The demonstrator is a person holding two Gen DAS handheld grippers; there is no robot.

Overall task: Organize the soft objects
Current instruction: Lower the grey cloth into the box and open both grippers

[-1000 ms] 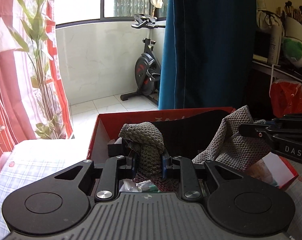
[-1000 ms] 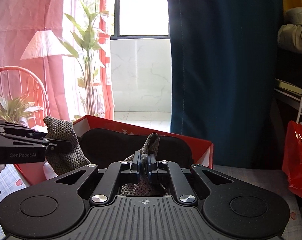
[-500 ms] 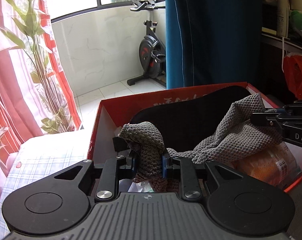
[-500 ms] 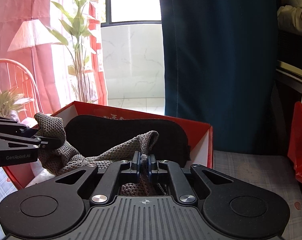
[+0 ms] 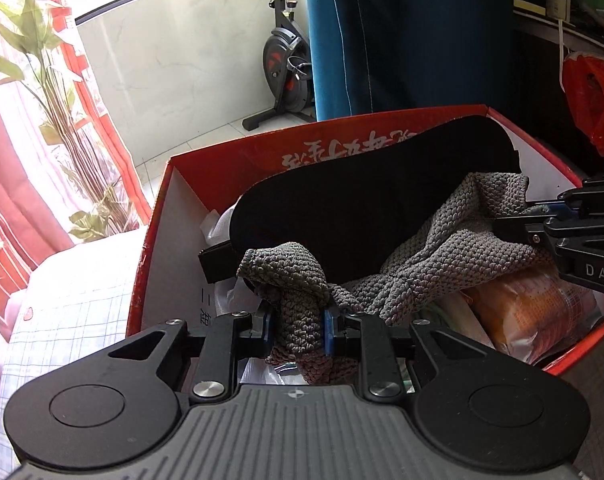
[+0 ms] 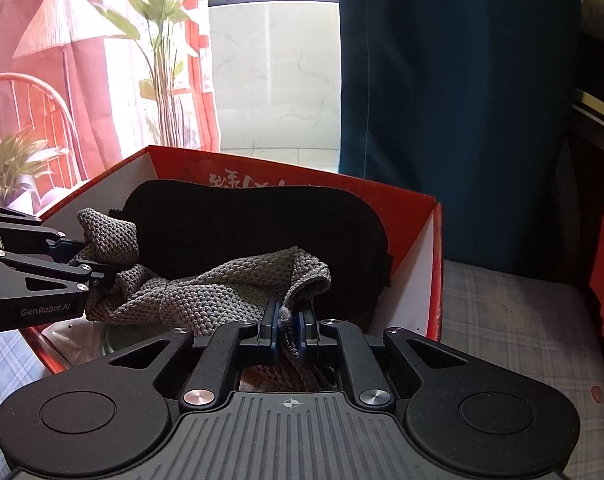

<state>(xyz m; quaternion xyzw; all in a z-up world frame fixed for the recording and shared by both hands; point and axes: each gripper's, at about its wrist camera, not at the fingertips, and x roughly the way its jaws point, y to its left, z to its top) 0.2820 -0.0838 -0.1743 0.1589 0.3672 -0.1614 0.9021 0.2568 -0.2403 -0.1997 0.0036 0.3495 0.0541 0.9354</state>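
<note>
A grey knitted cloth [image 5: 442, 256] [image 6: 205, 292] hangs stretched between both grippers, low inside a red cardboard box [image 5: 229, 160] [image 6: 382, 196]. My left gripper [image 5: 295, 330] is shut on a bunched end of the cloth. My right gripper [image 6: 287, 326] is shut on the other end, a thin fold pinched between its blue pads. In the left wrist view the right gripper [image 5: 514, 222] reaches in from the right. In the right wrist view the left gripper [image 6: 97, 268] comes in from the left. A black padded item [image 5: 382, 192] [image 6: 253, 224] leans against the box's back wall, behind the cloth.
Under the cloth the box holds an orange plastic-wrapped pack [image 5: 534, 304] and white bags [image 5: 221, 220]. The box stands on a checked cloth surface [image 5: 73, 320] [image 6: 514, 312]. A blue curtain [image 6: 454, 100], an exercise bike [image 5: 285, 64], plants [image 6: 157, 56] and a red bag [image 5: 590, 100] lie beyond.
Both grippers have sunk toward the box with the cloth, which now sags lower over the box's contents. Both views tilted further down into the box.
</note>
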